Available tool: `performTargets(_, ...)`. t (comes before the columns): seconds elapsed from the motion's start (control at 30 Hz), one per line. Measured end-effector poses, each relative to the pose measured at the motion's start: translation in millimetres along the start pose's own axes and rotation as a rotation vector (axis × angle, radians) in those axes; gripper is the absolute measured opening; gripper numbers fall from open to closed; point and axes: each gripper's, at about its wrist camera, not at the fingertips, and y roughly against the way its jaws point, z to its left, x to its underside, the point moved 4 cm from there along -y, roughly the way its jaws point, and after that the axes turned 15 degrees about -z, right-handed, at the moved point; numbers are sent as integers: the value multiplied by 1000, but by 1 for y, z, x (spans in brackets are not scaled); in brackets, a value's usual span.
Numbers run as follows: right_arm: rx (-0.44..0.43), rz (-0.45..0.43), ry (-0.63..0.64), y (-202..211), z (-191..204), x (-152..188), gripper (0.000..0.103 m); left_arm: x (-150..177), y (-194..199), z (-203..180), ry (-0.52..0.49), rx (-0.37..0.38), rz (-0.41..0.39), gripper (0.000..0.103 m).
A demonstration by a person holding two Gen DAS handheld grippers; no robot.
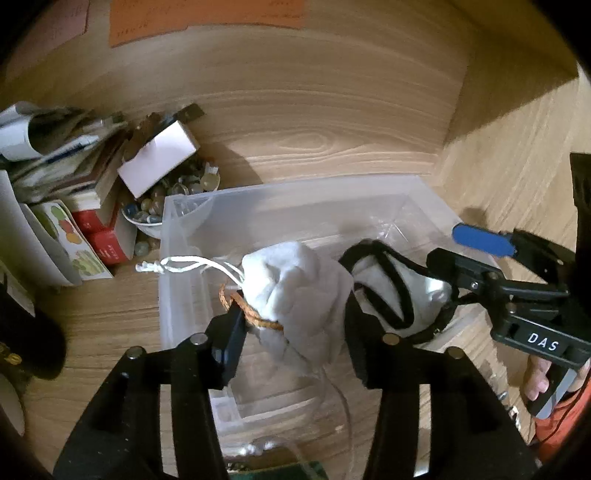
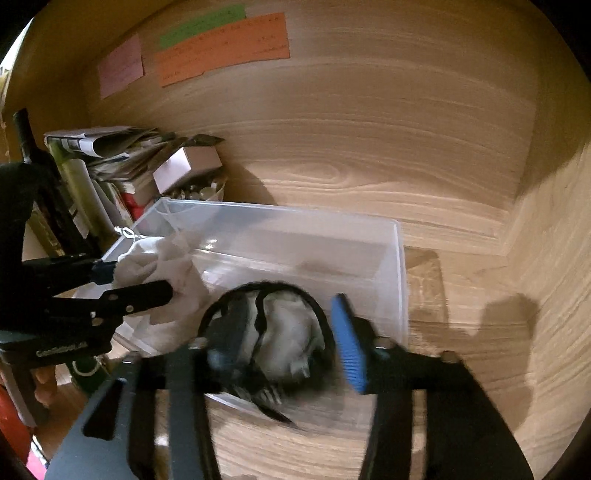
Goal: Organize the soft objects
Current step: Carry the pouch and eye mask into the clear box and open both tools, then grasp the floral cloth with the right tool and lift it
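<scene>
Left gripper (image 1: 295, 328) clamping white drawstring pouch (image 1: 295, 291)

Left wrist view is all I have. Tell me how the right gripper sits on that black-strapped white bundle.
Observer: In the right wrist view, the right gripper straddles the black-strapped bundle with its jaws wide. The blue pad looks clear of it.
Operator: Now describe the pouch from that side.
Observer: The left gripper pinches the white pouch side-on, above the left end of the clear bin.
Operator: Report the back wall.
Observer: A green note is stuck just above the orange note. Your view cuts it off.
</scene>
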Motion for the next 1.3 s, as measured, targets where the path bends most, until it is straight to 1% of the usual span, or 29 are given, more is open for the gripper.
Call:
performTargets(0.03,3,-6,1,1,0,-1,62,-1,3,-1,-5,-2,-7,55)
performTargets(0.07,6,-18,0,5,0,-3,68,-2,8,-3,-8,-3,-20,59)
performTargets(0.1,7,-26,-2,6,0,-4,72,-2,10,-1,-8,-8,-31,62)
performTargets(0.17,6,-54,-11,14,0,-9,76,-5,21,-3,-8,-17,-68,70)
performTargets(0.27,-4,-95,-32,26,0,-17,78,-9,35,-4,-11,-25,-105,71)
performTargets(0.33,-10,-127,-42,37,1,-22,82,-11,47,-4,-14,-30,-128,73)
performTargets(0.4,-18,-157,-45,48,6,-27,83,-12,61,-4,-14,-34,-155,81)
performTargets(0.47,-23,-186,-42,62,11,-30,84,-14,75,-2,-8,-49,-185,92)
performTargets(0.53,-24,-211,-39,74,16,-32,86,-15,91,1,-3,-74,-217,99)
performTargets(0.57,-24,-222,-35,80,18,-32,88,-14,98,2,-1,-81,-231,101)
performTargets(0.63,-18,-249,-23,93,23,-30,91,-12,109,5,0,-91,-247,101)
performTargets(0.7,-12,-267,-8,104,27,-27,97,-7,118,8,3,-96,-252,102)
performTargets(0.77,1,-285,6,114,30,-21,101,-1,121,11,10,-97,-249,102)
performTargets(0.9,0,-277,3,124,33,-8,102,17,126,14,24,-103,-213,102)
performTargets(1.13,2,-203,-9,124,37,30,102,53,126,14,47,-101,-141,102)
performTargets(1.2,-14,-162,-39,120,37,44,102,64,125,12,48,-115,-122,102)
performTargets(1.3,-54,-88,-110,112,38,68,102,82,124,9,75,-94,-89,102)
